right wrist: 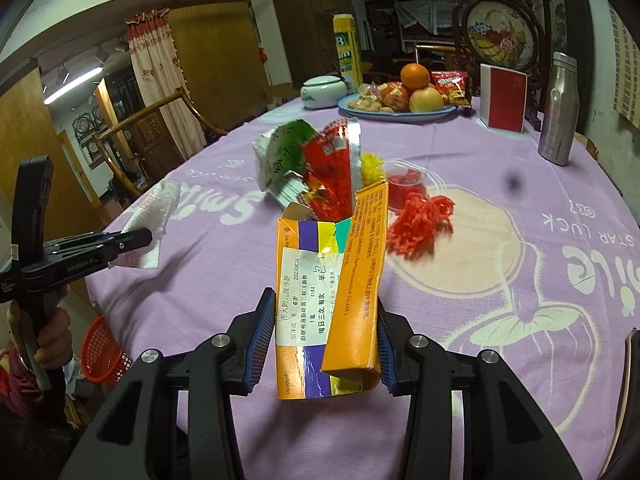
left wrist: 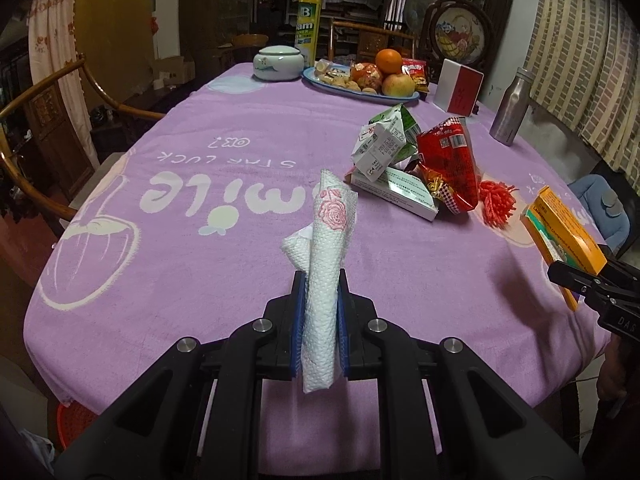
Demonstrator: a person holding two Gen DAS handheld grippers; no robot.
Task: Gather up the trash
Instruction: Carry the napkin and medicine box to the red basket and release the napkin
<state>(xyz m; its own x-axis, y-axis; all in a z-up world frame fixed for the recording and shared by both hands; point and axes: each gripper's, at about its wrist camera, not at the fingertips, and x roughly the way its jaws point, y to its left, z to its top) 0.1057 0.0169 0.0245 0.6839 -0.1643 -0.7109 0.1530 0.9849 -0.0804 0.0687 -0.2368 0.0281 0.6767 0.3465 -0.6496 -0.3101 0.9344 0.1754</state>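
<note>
Left wrist view looks down a long table covered in a purple cloth (left wrist: 248,240) printed with white "Smile" and "Star Luck" lettering and a cartoon outline. The left gripper (left wrist: 322,292) has its blue-padded jaws pressed against a rolled white paper towel (left wrist: 326,264) with a pink rose print, held upright above the cloth. Near the middle of the table lies a heap of trash: a crumpled green-and-white carton (left wrist: 382,140), a red snack wrapper (left wrist: 450,160), a flat white box (left wrist: 400,192) under them, and a tuft of red shredded paper (left wrist: 496,202) just beside the wrapper. At the far end stand a blue plate of fruit and snacks (left wrist: 360,90), a white lidded jar (left wrist: 278,62), a tall yellow spray can (left wrist: 310,20), a red-and-white box (left wrist: 460,86) and a metal bottle (left wrist: 512,106).

In the right wrist view, the right gripper (right wrist: 326,322) pinches a torn orange medicine box (right wrist: 332,292) with a printed white label, lifted clear of the cloth. Beyond it sits a small clear cup (right wrist: 406,184) with red contents, next to the red shreds. A red mesh basket (right wrist: 102,354) sits low beside the table's near left edge. Wooden chairs (left wrist: 44,108), a floral curtain (right wrist: 154,76), dark wooden cabinets and a round framed picture (right wrist: 496,40) fill the room behind.
</note>
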